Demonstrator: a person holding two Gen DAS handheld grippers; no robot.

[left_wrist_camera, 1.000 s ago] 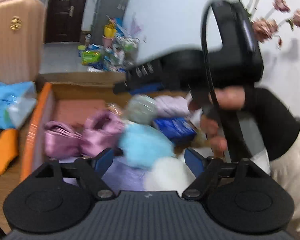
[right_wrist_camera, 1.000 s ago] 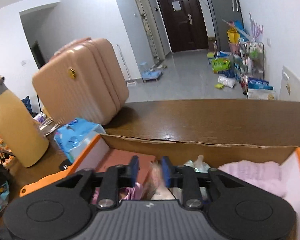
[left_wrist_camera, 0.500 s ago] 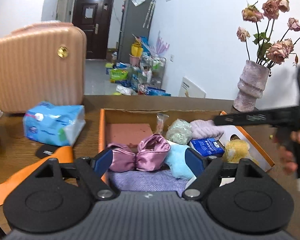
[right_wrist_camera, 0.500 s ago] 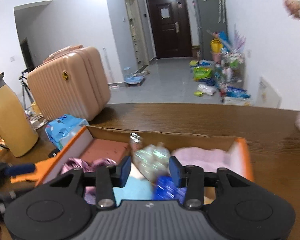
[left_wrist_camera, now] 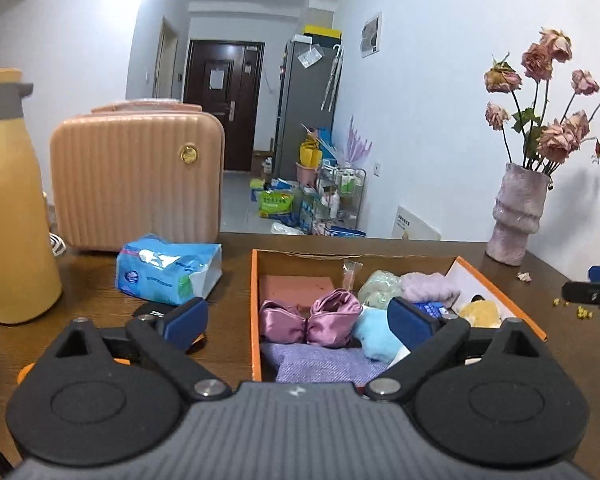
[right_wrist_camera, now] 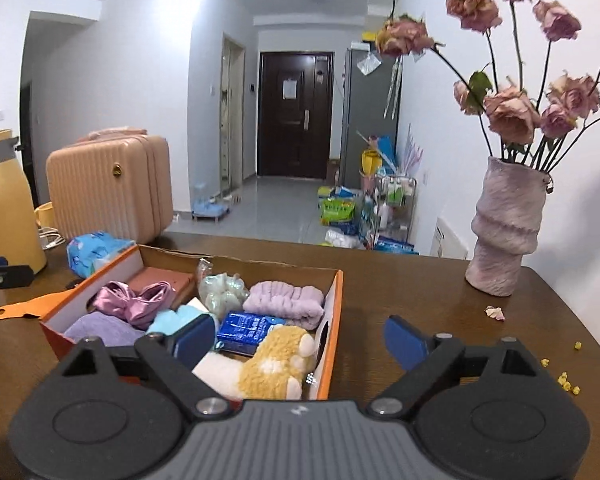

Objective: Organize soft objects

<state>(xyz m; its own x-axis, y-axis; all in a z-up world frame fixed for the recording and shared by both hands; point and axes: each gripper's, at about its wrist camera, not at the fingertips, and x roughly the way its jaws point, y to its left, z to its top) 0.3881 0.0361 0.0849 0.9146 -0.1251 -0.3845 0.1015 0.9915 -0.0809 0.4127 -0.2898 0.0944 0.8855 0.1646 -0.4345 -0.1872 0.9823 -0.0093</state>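
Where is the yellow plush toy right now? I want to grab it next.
In the right wrist view the yellow plush toy lies in the near right corner of the orange box, just in front of the blue packet and below the lilac headband.

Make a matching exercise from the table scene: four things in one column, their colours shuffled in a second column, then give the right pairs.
Things
1. suitcase
2. satin bow
3. vase
4. flask

Colours
A. yellow with a grey collar
B. pale mauve, ridged
C. peach, ribbed
D. shiny pink-purple

Pairs: 1-C, 2-D, 3-B, 4-A

The satin bow lies in the orange-edged box; the suitcase, the vase and the flask stand on the table outside it.
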